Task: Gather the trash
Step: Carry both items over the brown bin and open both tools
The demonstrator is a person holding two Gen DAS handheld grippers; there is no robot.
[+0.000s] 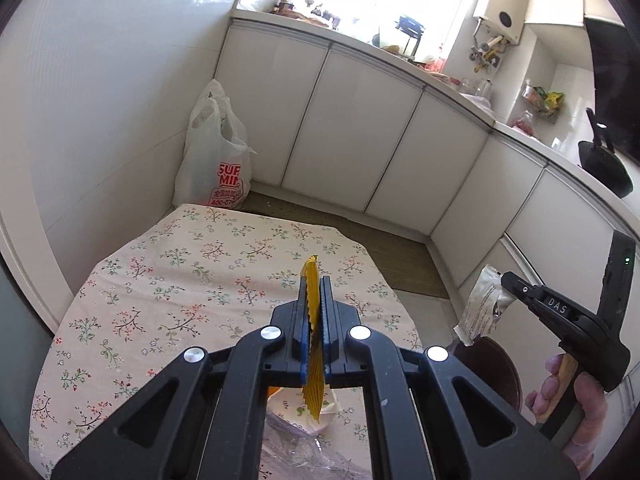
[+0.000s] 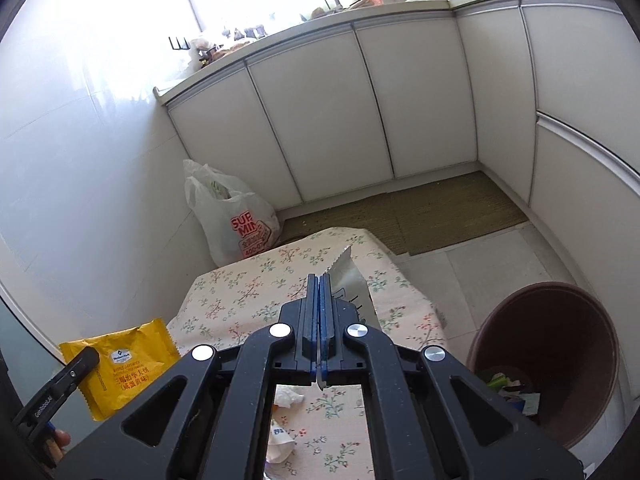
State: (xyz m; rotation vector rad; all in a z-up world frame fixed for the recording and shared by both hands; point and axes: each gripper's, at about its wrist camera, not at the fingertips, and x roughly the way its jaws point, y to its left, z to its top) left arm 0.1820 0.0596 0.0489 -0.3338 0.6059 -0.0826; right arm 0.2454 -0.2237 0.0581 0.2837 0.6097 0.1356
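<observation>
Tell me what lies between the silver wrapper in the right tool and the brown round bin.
Nothing stands between them. In the right wrist view, only the flowered tablecloth's edge and bare pale floor tile separate the silver wrapper from the brown round bin.

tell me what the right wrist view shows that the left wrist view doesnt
Only the right wrist view shows inside the brown bin, with scraps at its bottom, the printed face of the yellow wrapper, and crumpled tissues on the table. Only the left wrist view shows the black wok and a hand on the right gripper. Both show the floral tablecloth, white plastic bag, and silver wrapper.
</observation>
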